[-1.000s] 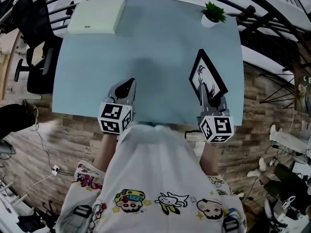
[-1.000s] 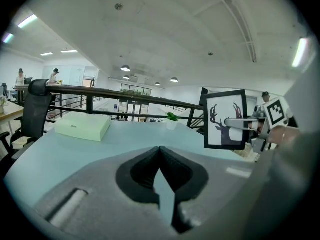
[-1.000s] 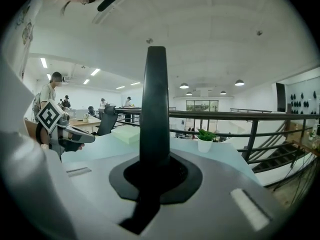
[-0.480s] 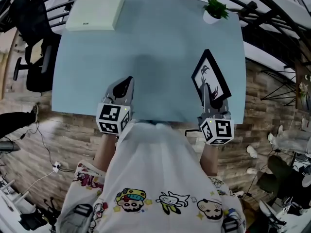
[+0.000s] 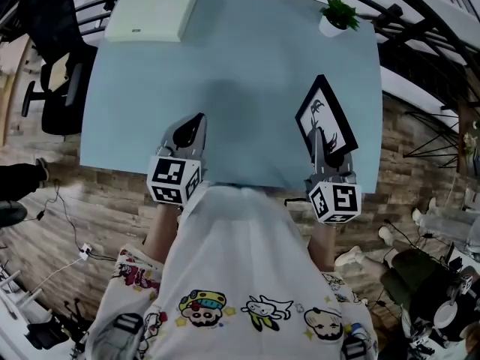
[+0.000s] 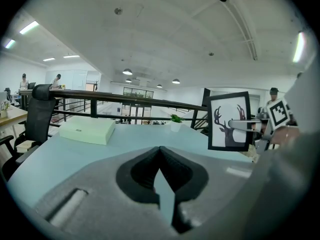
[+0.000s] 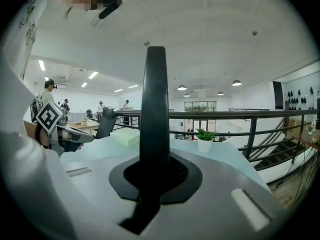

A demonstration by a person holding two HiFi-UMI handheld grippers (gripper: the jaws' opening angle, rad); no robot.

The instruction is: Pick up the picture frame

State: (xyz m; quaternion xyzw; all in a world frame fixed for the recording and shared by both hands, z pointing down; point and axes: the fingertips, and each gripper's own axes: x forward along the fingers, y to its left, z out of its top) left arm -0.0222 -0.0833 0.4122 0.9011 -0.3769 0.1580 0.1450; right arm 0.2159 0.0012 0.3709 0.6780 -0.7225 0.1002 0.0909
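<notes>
The picture frame (image 5: 324, 120), black-edged with a deer silhouette on white, stands tilted above the right side of the light blue table (image 5: 225, 66). My right gripper (image 5: 319, 145) is shut on its lower edge. In the right gripper view the frame (image 7: 154, 104) shows edge-on, rising from between the jaws. The left gripper view shows the frame (image 6: 229, 120) from the front, with the right gripper (image 6: 245, 125) clamped on it. My left gripper (image 5: 196, 124) hovers over the table's near edge, shut with nothing in it (image 6: 161, 151).
A pale green flat box (image 5: 152, 17) lies at the table's far left. A small potted plant (image 5: 337, 17) stands at the far right corner. An office chair (image 5: 52, 73) is left of the table, and a black railing (image 6: 125, 96) runs behind it.
Both grippers keep their places and the frame stays in the right grip. Only the head view has shifted slightly.
</notes>
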